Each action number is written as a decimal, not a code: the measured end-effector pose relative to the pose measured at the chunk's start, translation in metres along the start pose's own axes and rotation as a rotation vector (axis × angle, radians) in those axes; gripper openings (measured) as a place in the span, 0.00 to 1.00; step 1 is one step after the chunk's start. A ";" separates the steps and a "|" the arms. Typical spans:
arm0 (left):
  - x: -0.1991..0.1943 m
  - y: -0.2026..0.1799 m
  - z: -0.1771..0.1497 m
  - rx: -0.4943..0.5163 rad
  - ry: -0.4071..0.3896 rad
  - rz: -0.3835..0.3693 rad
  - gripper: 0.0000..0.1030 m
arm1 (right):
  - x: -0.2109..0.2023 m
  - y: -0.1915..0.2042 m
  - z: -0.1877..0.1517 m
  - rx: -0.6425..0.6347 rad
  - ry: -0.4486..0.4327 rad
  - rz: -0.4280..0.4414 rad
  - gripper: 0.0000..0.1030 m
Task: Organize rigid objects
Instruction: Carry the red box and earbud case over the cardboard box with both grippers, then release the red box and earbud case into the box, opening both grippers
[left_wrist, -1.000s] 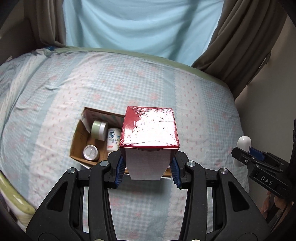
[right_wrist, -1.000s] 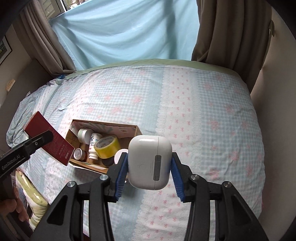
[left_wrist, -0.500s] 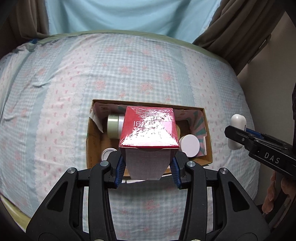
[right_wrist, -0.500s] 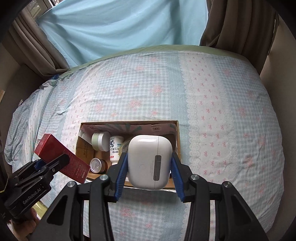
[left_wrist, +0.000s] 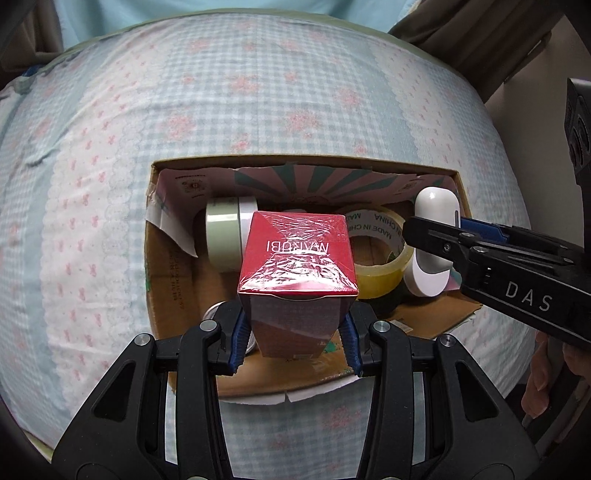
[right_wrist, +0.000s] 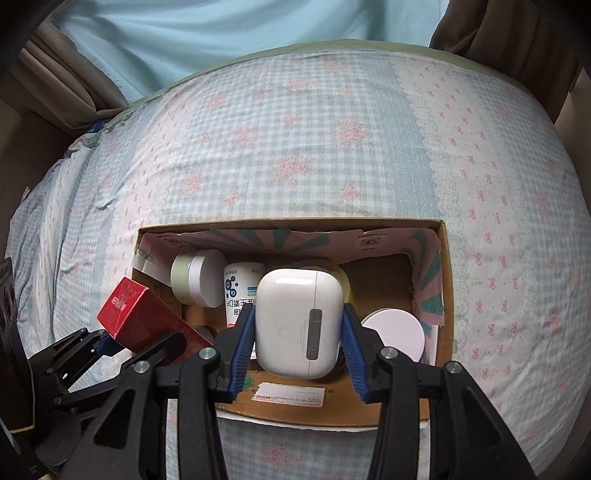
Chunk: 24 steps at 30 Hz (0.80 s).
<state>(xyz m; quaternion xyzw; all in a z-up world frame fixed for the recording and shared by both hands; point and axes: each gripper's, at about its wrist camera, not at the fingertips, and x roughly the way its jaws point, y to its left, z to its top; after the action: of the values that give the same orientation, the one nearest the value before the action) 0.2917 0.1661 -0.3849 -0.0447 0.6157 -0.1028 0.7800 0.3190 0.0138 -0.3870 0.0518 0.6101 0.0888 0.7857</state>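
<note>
My left gripper (left_wrist: 293, 334) is shut on a red shrink-wrapped carton (left_wrist: 298, 258), held end-up over the open cardboard box (left_wrist: 159, 266) on the bed. In the right wrist view the same red carton (right_wrist: 144, 317) hangs over the box's left part. My right gripper (right_wrist: 299, 341) is shut on a white earbud case (right_wrist: 297, 321) above the middle of the cardboard box (right_wrist: 445, 295). From the left wrist view, the earbud case (left_wrist: 437, 206) sits over the box's right end in the right gripper (left_wrist: 436, 243).
Inside the box lie a pale green jar (left_wrist: 221, 236), yellow tape roll (left_wrist: 376, 258), white labelled bottle (right_wrist: 240, 291), and a round white lid (right_wrist: 393, 334). The checked bedspread (right_wrist: 295, 147) surrounds the box; curtains hang behind. A wall (left_wrist: 535, 122) stands close at right.
Both grippers have come down and in toward the box, which now fills the views. Carton and case stay gripped, now hanging over the box's inside.
</note>
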 end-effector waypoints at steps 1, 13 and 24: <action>0.004 0.001 0.001 0.010 0.009 0.005 0.37 | 0.006 0.001 0.002 -0.005 0.008 0.000 0.40; 0.034 -0.003 0.014 0.128 0.092 0.013 0.37 | 0.053 -0.004 0.019 -0.010 0.078 0.040 0.41; 0.024 0.002 -0.008 0.101 0.083 0.052 1.00 | 0.025 -0.037 0.002 0.081 0.027 0.014 1.00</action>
<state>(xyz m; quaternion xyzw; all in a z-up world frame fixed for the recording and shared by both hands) 0.2897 0.1634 -0.4097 0.0152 0.6424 -0.1153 0.7575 0.3299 -0.0172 -0.4171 0.0864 0.6232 0.0702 0.7741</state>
